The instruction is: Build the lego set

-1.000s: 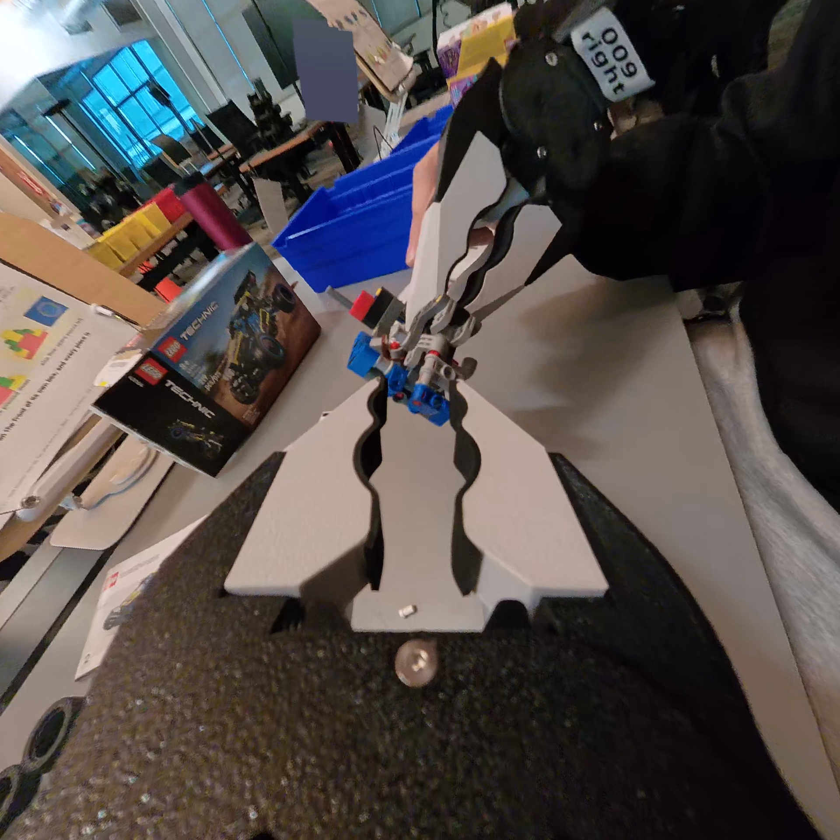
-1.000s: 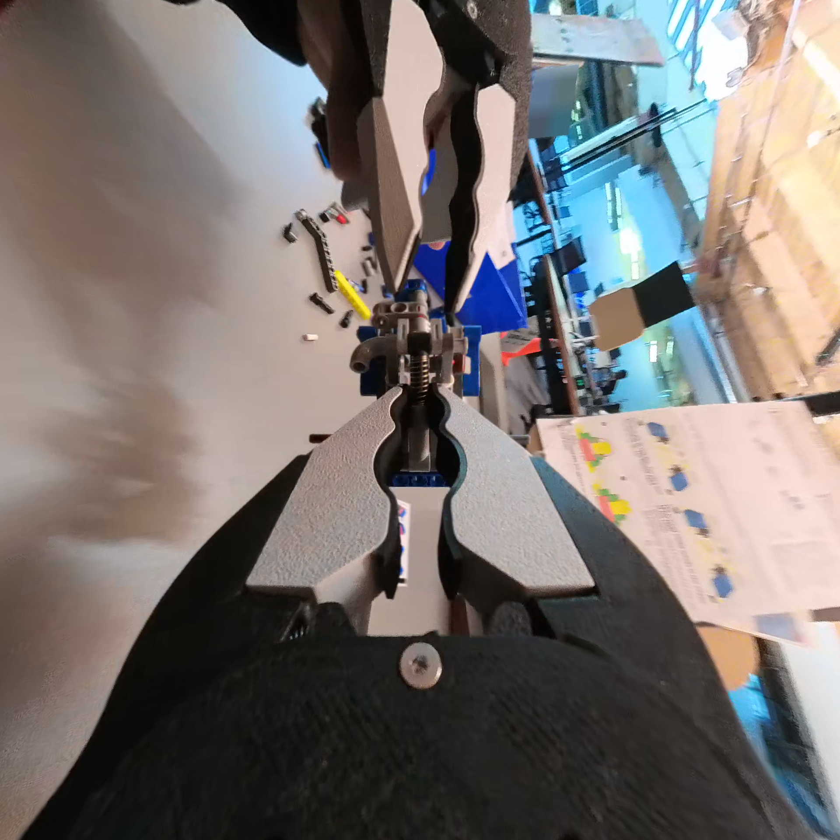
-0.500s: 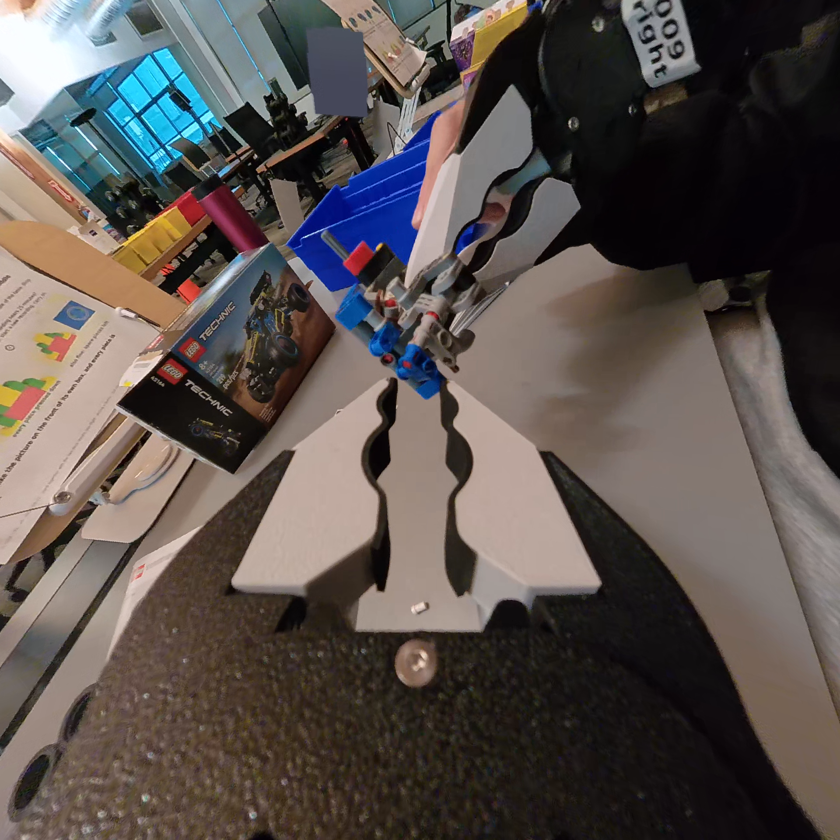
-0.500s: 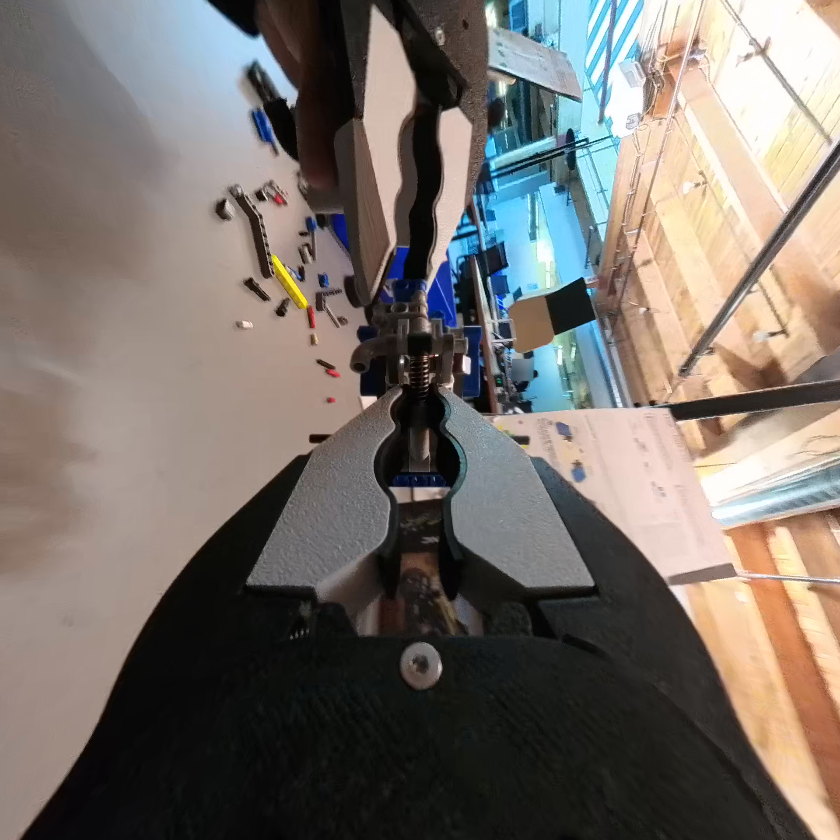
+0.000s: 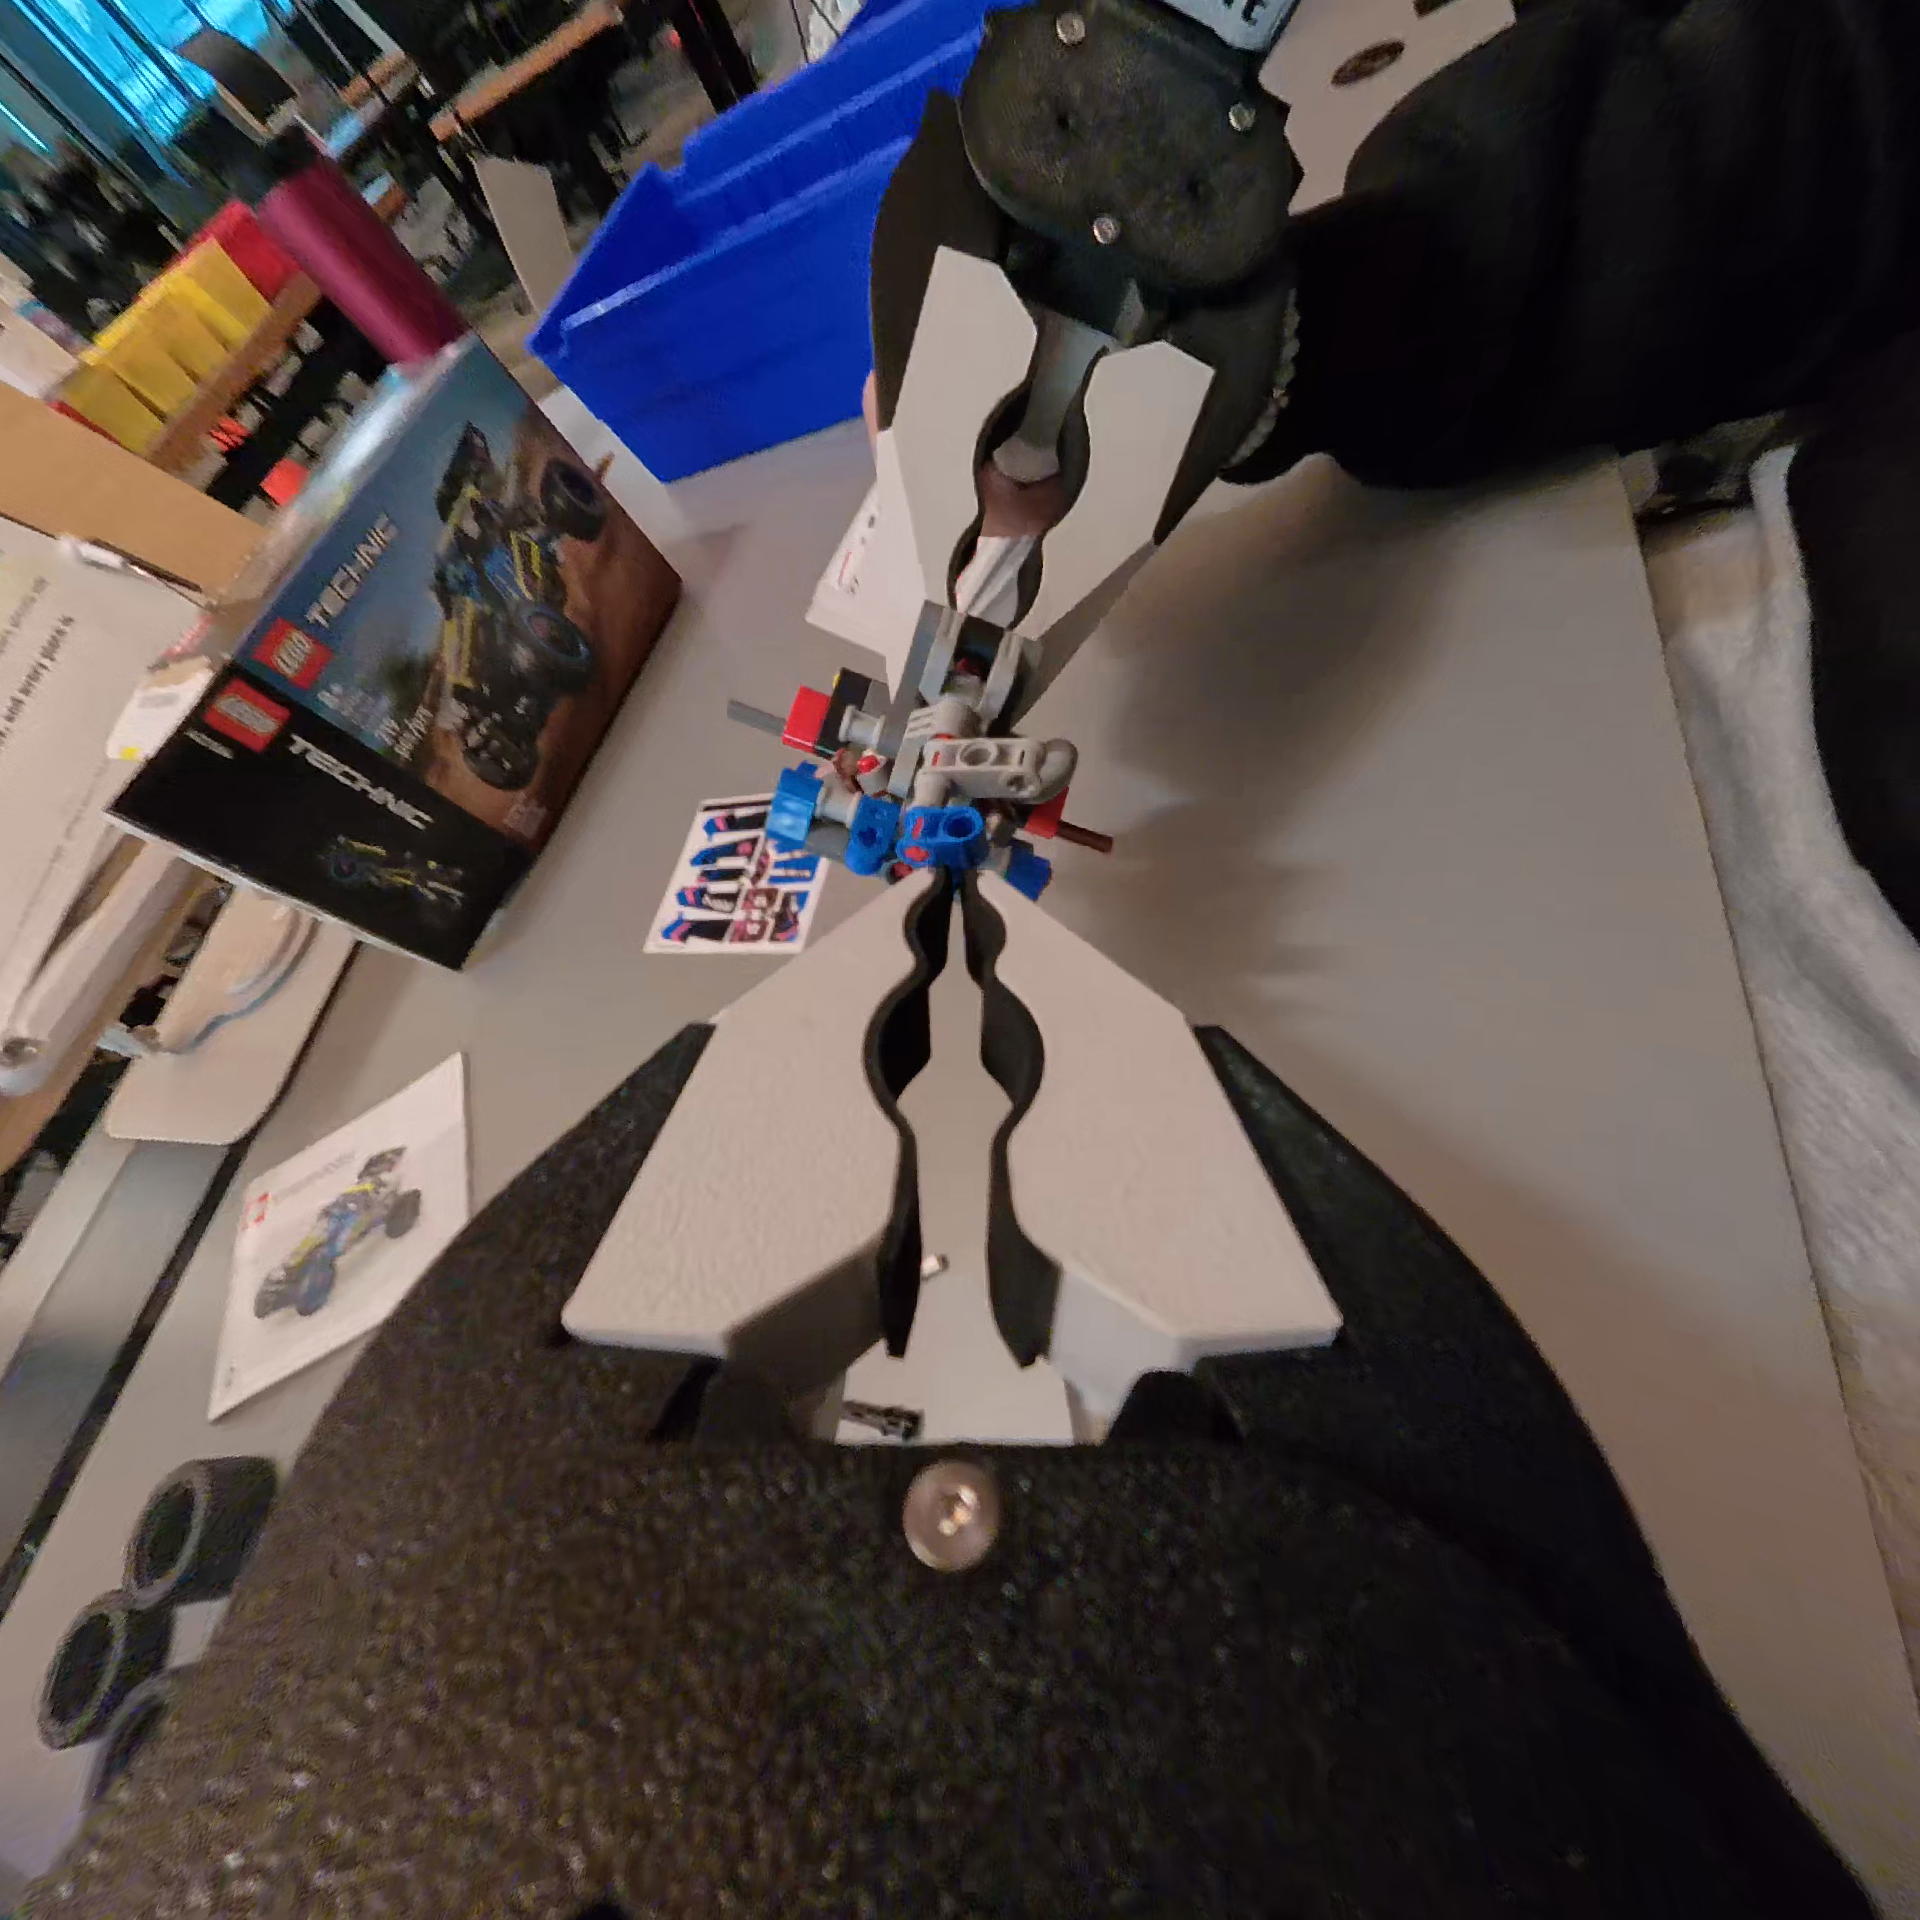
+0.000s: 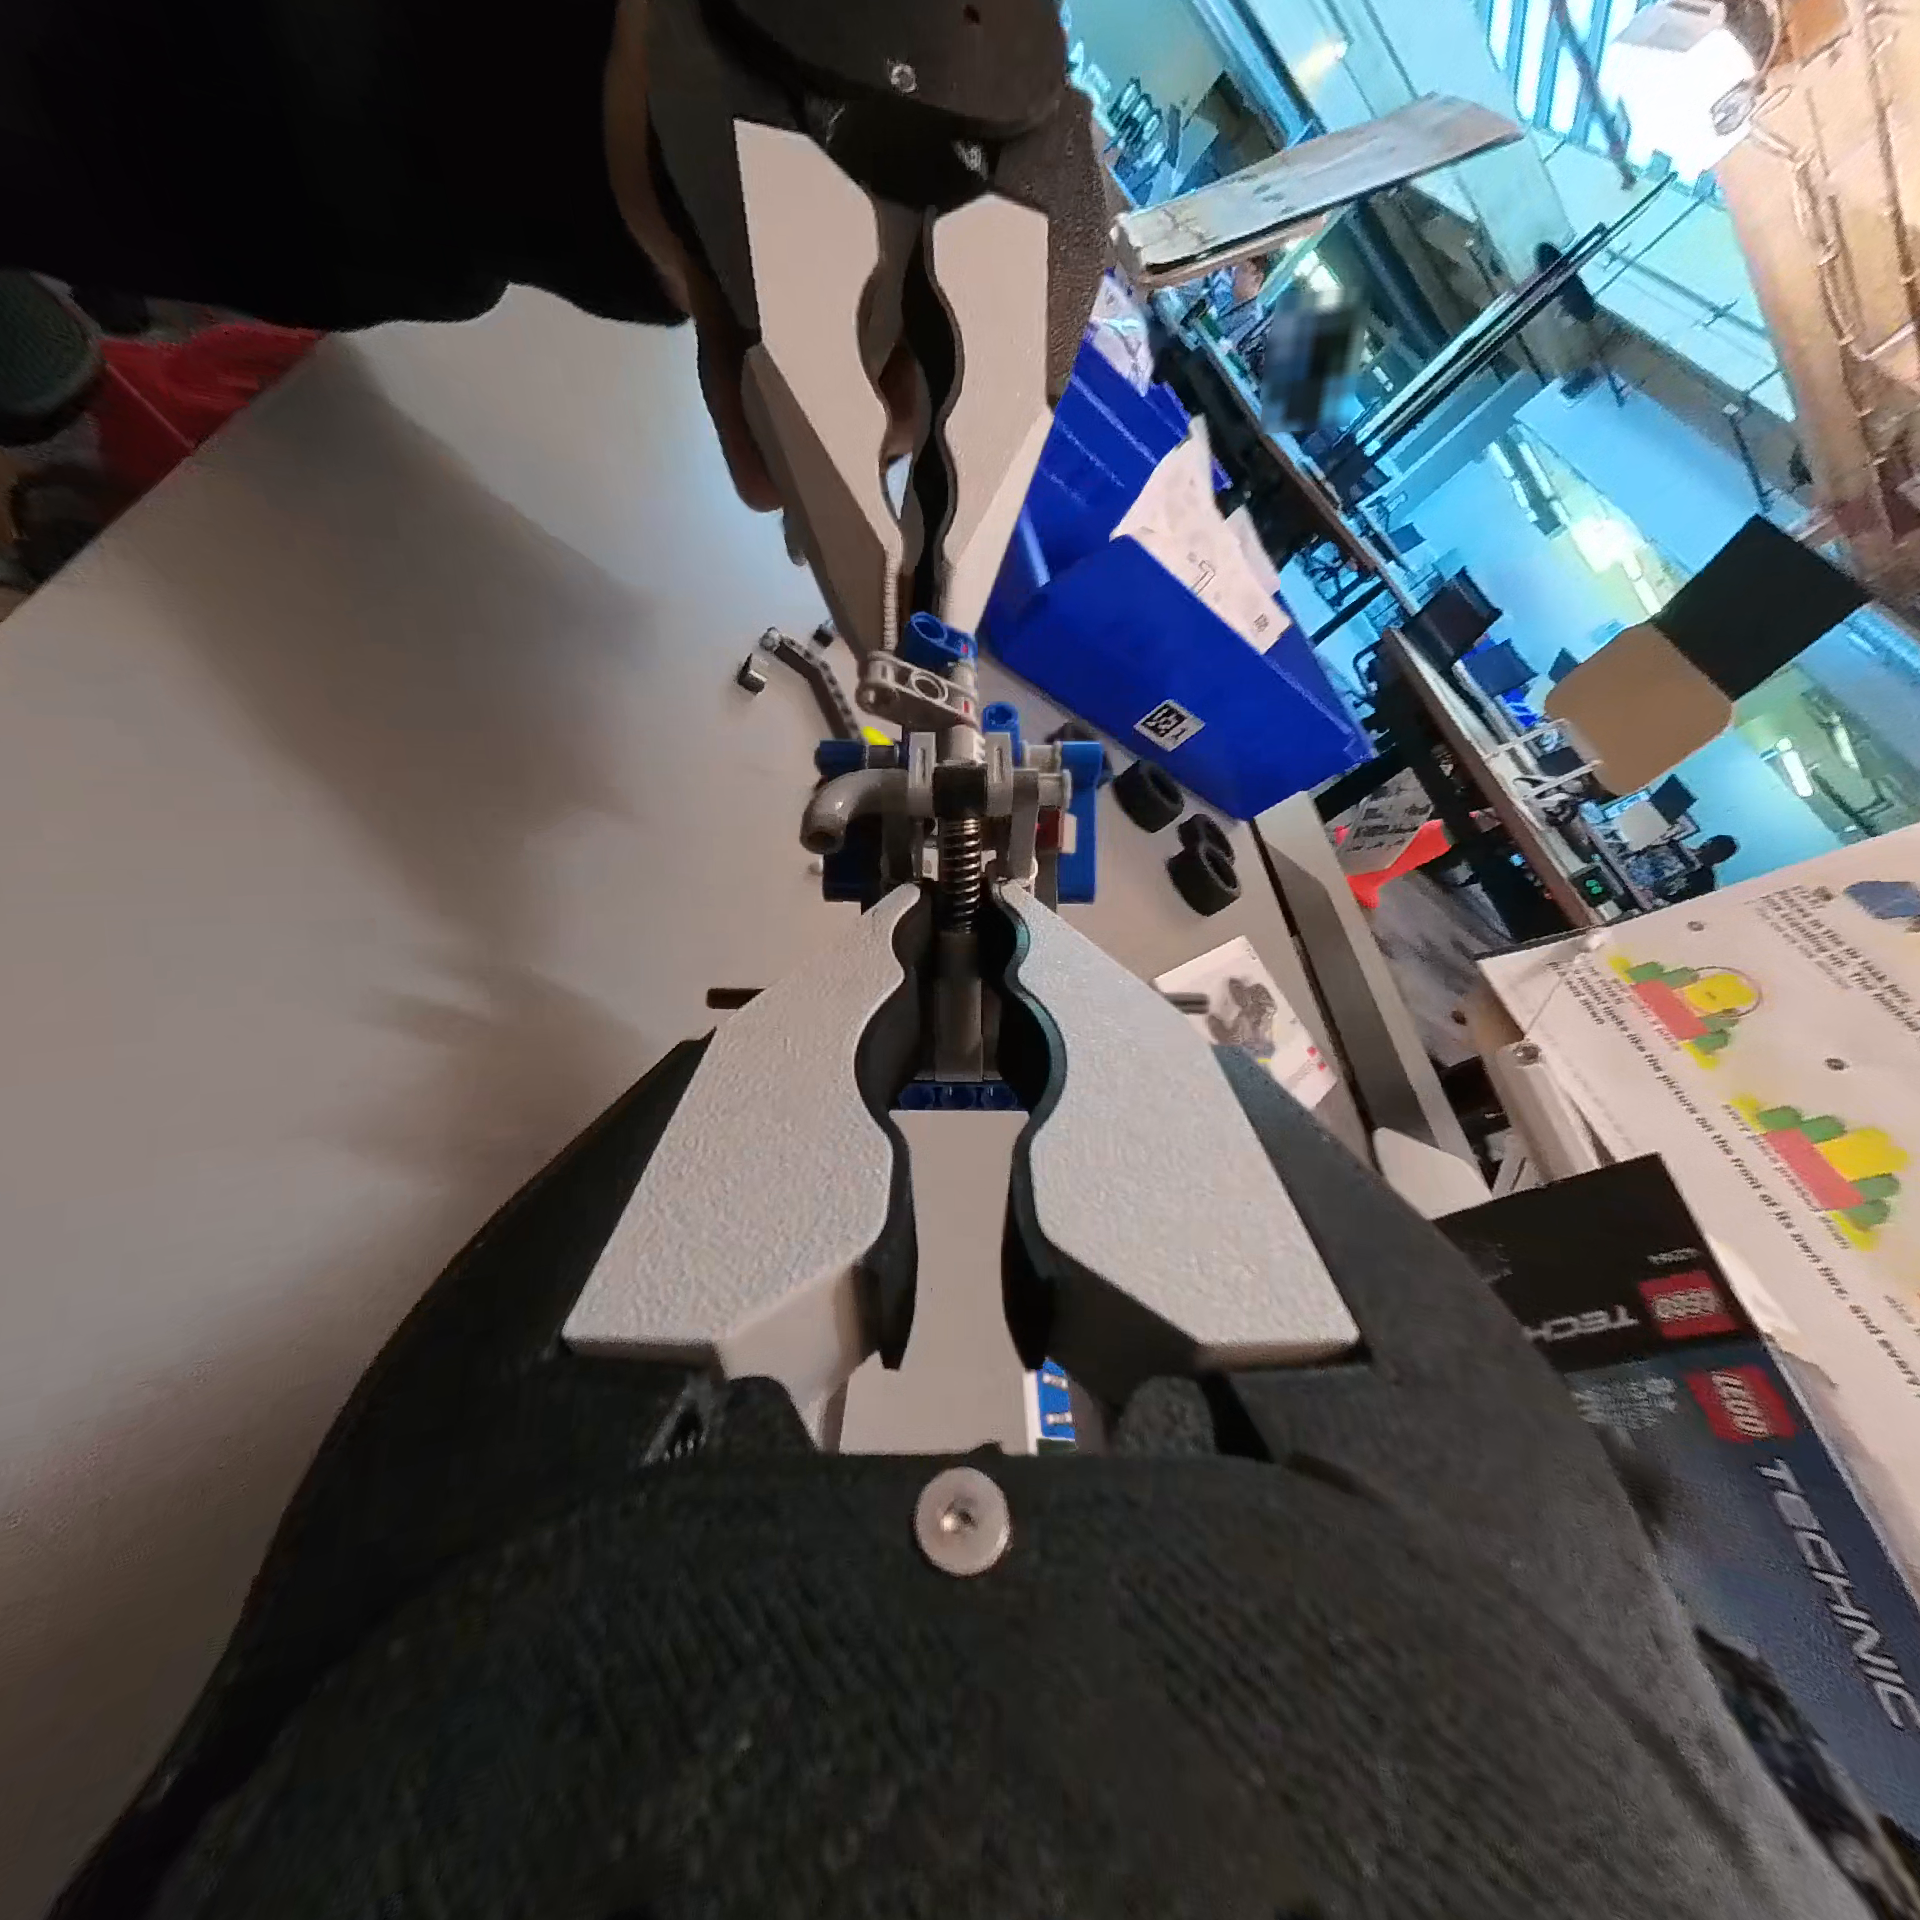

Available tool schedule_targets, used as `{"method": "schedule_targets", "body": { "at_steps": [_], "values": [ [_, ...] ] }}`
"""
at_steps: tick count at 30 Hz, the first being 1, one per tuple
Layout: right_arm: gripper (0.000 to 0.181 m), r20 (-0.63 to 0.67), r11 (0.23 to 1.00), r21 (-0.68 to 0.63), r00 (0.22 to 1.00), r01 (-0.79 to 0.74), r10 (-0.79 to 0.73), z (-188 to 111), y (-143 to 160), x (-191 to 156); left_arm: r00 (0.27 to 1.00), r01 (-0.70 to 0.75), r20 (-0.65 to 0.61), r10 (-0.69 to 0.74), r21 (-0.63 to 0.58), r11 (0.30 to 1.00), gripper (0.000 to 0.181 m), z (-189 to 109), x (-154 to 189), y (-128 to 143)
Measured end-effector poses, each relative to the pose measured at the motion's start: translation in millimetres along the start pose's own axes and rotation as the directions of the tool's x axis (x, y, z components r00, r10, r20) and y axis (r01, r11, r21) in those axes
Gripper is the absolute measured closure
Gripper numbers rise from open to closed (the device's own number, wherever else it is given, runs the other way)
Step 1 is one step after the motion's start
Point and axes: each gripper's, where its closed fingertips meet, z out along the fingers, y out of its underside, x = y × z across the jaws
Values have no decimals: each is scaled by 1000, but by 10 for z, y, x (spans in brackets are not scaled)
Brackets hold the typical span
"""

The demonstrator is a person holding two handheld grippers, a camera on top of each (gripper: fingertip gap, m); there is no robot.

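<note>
Right tongs (image 6: 961,914) clamp lego assembly (image 6: 945,800) lengthwise; left tongs (image 5: 951,894) nip its far end.

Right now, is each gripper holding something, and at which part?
Both hold the lego assembly. The right gripper clamps its spring shaft end; the left gripper pinches a blue connector at the opposite end.

1. The lego assembly (image 5: 914,790) is grey and blue, with red and black bits.
2. Both claws, left claw (image 5: 951,894) and right claw (image 6: 961,914), have pale grey fingers on black bodies.
3. The table (image 5: 1351,831) is light grey.
4. The bins (image 5: 727,270) are bright blue.
5. The tyres (image 6: 1195,831) are black.
6. The sticker sheet (image 5: 740,878) is white with blue, red and black shapes.
</note>
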Motion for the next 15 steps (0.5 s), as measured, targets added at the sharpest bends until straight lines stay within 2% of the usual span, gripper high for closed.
{"method": "schedule_targets", "body": {
  "at_steps": [3,7,15],
  "values": [
    [176,57,999,-43,998,-24,27,42,120,-93,998,31,-51,-33,-54,998,181,76,63,155],
    [176,139,986,-117,981,-122,137,78,286,-201,996,33,-77,-42,-118,992,181,195,110,321],
    [176,230,935,-195,913,-295,336,55,482,-305,990,60,-119,-78,-143,988,181,344,191,421]
  ]
}}
